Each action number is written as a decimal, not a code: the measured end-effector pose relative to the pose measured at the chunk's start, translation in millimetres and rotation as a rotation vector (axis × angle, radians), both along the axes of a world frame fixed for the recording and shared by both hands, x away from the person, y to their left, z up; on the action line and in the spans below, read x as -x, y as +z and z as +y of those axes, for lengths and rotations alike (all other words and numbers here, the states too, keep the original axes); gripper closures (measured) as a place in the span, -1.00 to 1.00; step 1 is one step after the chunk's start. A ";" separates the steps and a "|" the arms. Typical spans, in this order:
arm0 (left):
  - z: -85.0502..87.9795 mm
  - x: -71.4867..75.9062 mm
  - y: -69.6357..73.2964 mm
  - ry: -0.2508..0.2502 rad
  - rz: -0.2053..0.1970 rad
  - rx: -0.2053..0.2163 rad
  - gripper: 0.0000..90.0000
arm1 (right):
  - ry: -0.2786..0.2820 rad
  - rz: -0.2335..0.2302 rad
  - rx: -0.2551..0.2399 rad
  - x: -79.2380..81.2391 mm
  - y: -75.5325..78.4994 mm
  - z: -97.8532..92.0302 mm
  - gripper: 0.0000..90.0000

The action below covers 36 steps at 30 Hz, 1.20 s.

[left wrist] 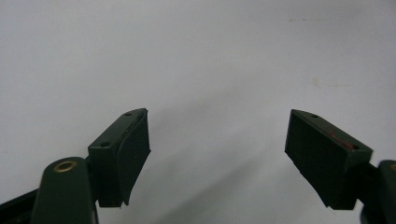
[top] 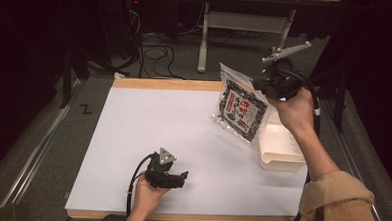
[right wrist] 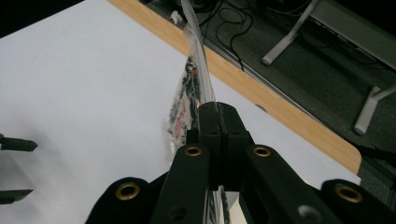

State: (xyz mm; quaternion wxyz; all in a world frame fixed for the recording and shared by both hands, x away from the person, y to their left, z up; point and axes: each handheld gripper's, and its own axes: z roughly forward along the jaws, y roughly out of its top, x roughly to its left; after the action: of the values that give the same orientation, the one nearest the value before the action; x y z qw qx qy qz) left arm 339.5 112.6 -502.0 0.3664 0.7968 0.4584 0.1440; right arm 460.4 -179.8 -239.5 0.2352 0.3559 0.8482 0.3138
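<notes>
my right gripper (top: 263, 84) has its fingers clamped on the printed snack packet (top: 241, 108), lifted above the surface (top: 148, 118) beside the white tray (top: 281, 148); placing remains. left gripper (top: 182, 177) fingers apart, idle.

High view overlooks the table (top: 182, 140); gripper views face its white top closely.

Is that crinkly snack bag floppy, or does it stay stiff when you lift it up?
Probably a bit of both. The bag hangs off the table from the right gripper, pinched at one edge, and keeps a fairly flat shape, so it seems light and somewhat stiff. Its clear plastic looks shiny, so it may be slippery. It would likely swing if moved fast.
</notes>
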 end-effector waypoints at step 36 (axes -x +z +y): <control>-2.9 0.4 -1.7 -0.008 0.004 -0.011 -0.49 | -0.209 -0.105 -0.019 6.0 23.7 -88.7 1.00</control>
State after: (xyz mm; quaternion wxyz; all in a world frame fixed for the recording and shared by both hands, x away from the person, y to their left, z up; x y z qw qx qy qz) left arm 339.1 109.6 -503.7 0.3615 0.8009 0.4552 0.1436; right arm 454.4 -268.5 -215.8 0.3073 0.4277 0.7900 0.3140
